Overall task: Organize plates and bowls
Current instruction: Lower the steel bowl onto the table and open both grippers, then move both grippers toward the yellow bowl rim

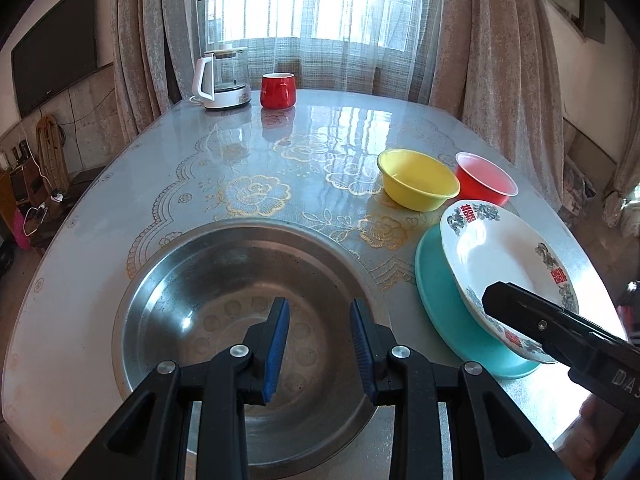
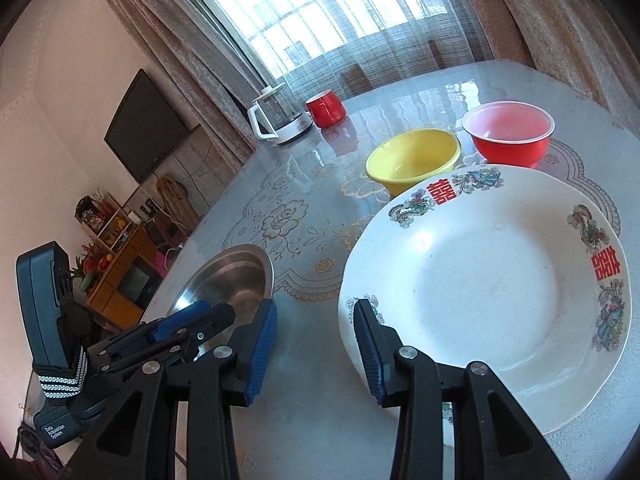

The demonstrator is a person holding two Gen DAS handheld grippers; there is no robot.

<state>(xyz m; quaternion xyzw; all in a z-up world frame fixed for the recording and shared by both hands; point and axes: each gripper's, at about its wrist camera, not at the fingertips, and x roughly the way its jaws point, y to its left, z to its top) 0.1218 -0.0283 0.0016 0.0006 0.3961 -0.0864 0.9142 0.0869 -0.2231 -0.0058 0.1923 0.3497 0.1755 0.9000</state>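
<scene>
Near the tabletop's front left edge a steel basin [image 1: 248, 344] is set, the widest piece and probably meant as the base for nesting. Above it the left gripper [image 1: 320, 344] is held partly open, nothing between its pads. Toward the right edge a yellow bowl [image 1: 418, 184] and a red plastic bowl [image 1: 486, 178] are placed side by side, just behind a white patterned plate [image 1: 500, 264] that is laid on a teal plate [image 1: 444, 312], seemingly an already started stack. At the white plate's near rim the right gripper [image 2: 316, 346] is seen partly open, empty, one pad against the rim.
</scene>
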